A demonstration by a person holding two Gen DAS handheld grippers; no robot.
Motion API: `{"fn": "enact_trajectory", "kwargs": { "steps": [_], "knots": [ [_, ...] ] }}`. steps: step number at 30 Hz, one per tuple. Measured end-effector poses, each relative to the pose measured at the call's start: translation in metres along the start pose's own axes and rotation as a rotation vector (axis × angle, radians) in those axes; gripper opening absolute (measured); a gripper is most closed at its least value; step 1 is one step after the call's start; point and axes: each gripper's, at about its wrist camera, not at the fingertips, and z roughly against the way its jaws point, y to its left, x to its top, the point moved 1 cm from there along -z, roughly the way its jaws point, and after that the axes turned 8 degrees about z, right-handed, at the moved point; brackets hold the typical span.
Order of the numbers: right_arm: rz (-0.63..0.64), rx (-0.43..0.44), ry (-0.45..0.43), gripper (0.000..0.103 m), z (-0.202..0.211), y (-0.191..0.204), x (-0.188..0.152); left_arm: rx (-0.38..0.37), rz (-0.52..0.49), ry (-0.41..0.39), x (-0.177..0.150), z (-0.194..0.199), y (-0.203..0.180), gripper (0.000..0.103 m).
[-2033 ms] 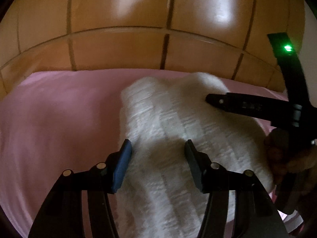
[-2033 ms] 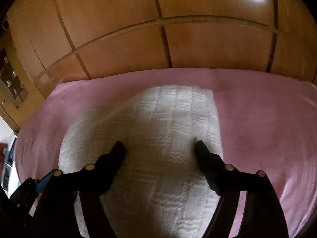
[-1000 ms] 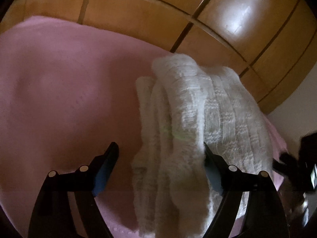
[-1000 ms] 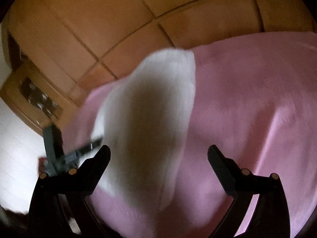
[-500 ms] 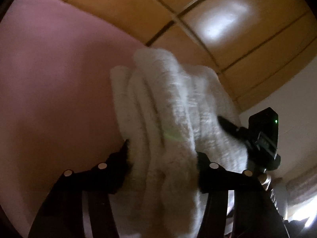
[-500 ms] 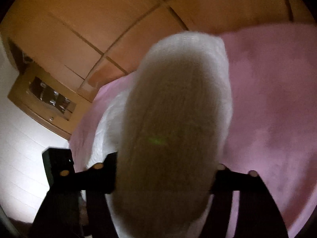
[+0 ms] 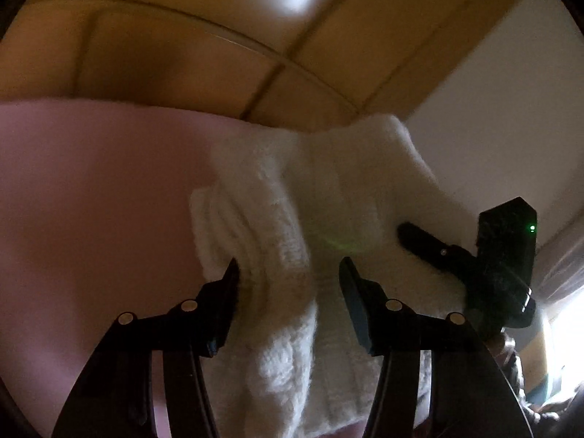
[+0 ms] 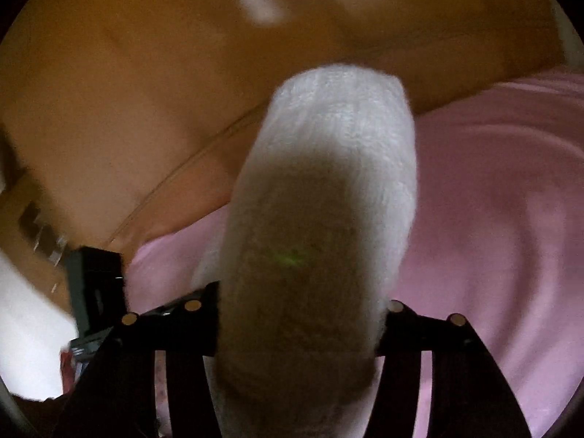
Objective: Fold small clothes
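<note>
A folded white knit garment (image 7: pixel 346 182) hangs between both grippers, lifted off the pink bed sheet (image 7: pixel 91 200). My left gripper (image 7: pixel 288 273) is shut on the thick folded end, with its left pad sunk into the knit. On the right, one finger (image 7: pixel 423 244) of the right gripper presses into the other end. In the right wrist view the garment (image 8: pixel 328 182) fills the space between the jaws of my right gripper (image 8: pixel 297 292), which is shut on it. The fingertips are hidden under the cloth. The left gripper's black housing (image 8: pixel 98 284) shows at the lower left.
Wooden wardrobe panels (image 7: pixel 182 54) rise behind the bed. A pale wall (image 7: pixel 492 109) stands to the right, with bright light at the lower right edge. The pink sheet (image 8: pixel 492 219) spreads out to the right in the right wrist view.
Both grippers went from open around the folded garment to shut on it. They then lifted it and carried it sideways, and both views swung toward the wardrobe and wall.
</note>
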Motion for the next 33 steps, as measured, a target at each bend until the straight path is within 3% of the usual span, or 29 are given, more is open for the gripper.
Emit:
{"fn": "enact_trajectory", "kwargs": {
  "steps": [2,3,4,7,9,12,15,17,21,24,26,33],
  "knots": [
    [-0.065,-0.088,0.005,0.058,0.002,-0.041,-0.004,0.028,-0.042,0.034,0.004,-0.033,-0.02,0.053],
    [-0.109,-0.123,0.02,0.062,0.001,-0.059,-0.01,0.093,-0.059,0.054,0.004,-0.05,-0.026,0.053],
    [-0.143,-0.133,0.03,0.068,0.001,-0.07,-0.014,0.163,-0.074,0.079,0.002,-0.066,-0.029,0.053],
    [-0.143,-0.187,0.001,0.082,0.014,-0.079,-0.028,0.25,-0.131,0.072,-0.01,-0.082,-0.033,0.057],
    [-0.09,-0.247,-0.032,0.082,0.03,-0.07,-0.027,0.293,-0.177,0.026,-0.017,-0.071,-0.035,0.057],
    [0.025,-0.327,-0.085,0.065,0.056,-0.045,-0.028,0.335,-0.196,-0.026,-0.03,-0.058,-0.039,0.057],
    [0.13,-0.33,-0.093,0.049,0.067,-0.018,-0.03,0.385,-0.242,-0.069,-0.035,-0.052,-0.041,0.057],
    [0.198,-0.321,-0.059,0.045,0.054,0.008,-0.045,0.449,-0.276,-0.094,-0.032,-0.06,-0.043,0.057],
    [0.248,-0.404,0.045,0.046,0.018,0.012,-0.072,0.467,-0.254,-0.087,-0.026,-0.079,-0.031,0.06],
    [0.284,-0.494,0.022,0.048,0.002,0.012,-0.078,0.452,-0.231,-0.08,-0.024,-0.08,-0.026,0.062],
    [0.263,-0.514,0.023,0.05,0.002,0.012,-0.074,0.484,-0.213,-0.097,-0.02,-0.076,-0.029,0.075],
    [0.188,-0.563,0.028,0.061,-0.006,0.016,-0.075,0.522,-0.224,-0.144,-0.037,-0.042,-0.039,0.083]
  ]
}}
